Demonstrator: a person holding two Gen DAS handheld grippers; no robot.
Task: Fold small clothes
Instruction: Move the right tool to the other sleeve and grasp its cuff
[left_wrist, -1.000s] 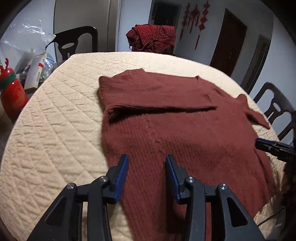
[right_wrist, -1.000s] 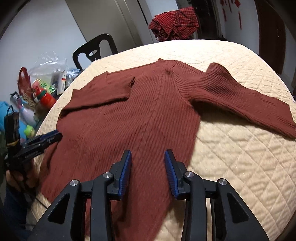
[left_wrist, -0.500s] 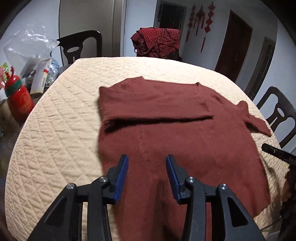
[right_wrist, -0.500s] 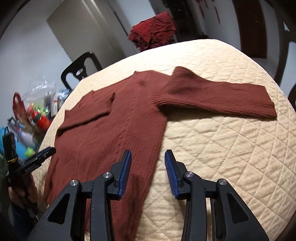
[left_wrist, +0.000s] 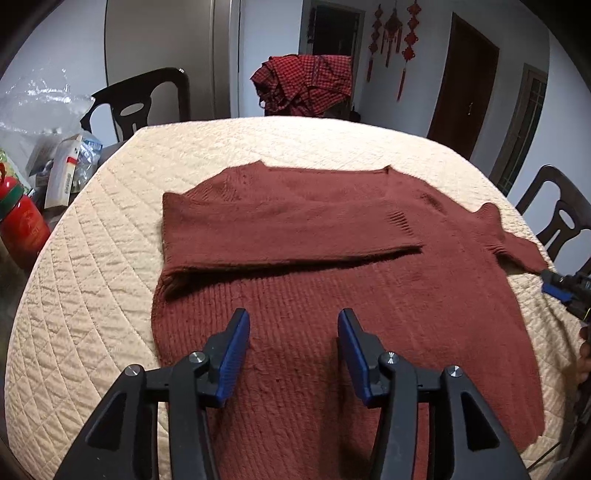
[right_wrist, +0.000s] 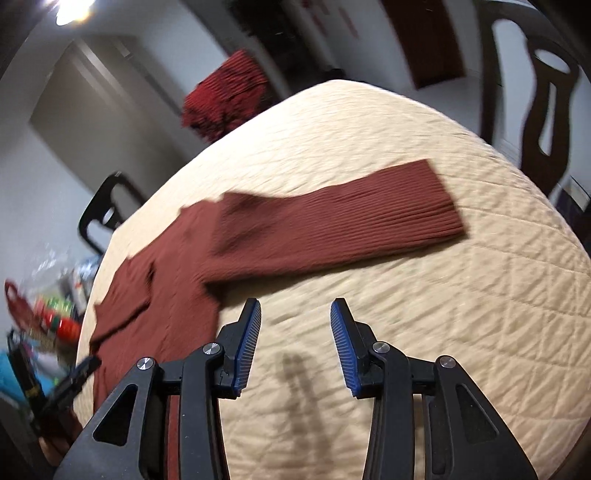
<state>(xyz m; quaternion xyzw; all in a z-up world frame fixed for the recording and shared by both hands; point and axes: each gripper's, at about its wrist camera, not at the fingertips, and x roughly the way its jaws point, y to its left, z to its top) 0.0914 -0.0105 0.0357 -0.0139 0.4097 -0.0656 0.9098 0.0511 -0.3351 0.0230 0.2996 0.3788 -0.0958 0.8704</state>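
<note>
A: What does the left wrist view give you?

B: The rust-red ribbed knit sweater (left_wrist: 332, 295) lies flat on the round counter covered in cream quilted cloth (left_wrist: 92, 295), its left sleeve folded across the chest. The left hand-held gripper (left_wrist: 293, 332) hangs above the near hem, jaws spread, just opened further, nothing between them.

A: And the right wrist view?

B: Blurred and tilted, but it shows the other sleeve (right_wrist: 332, 229) stretched out to the right over the quilting. The right hand-held gripper (right_wrist: 295, 321) is spread above bare cloth, jaws just opened a little, empty.

A: The room?

B: Dark wooden chairs (left_wrist: 140, 103), a red checked garment (left_wrist: 306, 85) heaped beyond the far edge, red hanging knots (left_wrist: 391, 37) beside a brown door (left_wrist: 465, 99).
</note>
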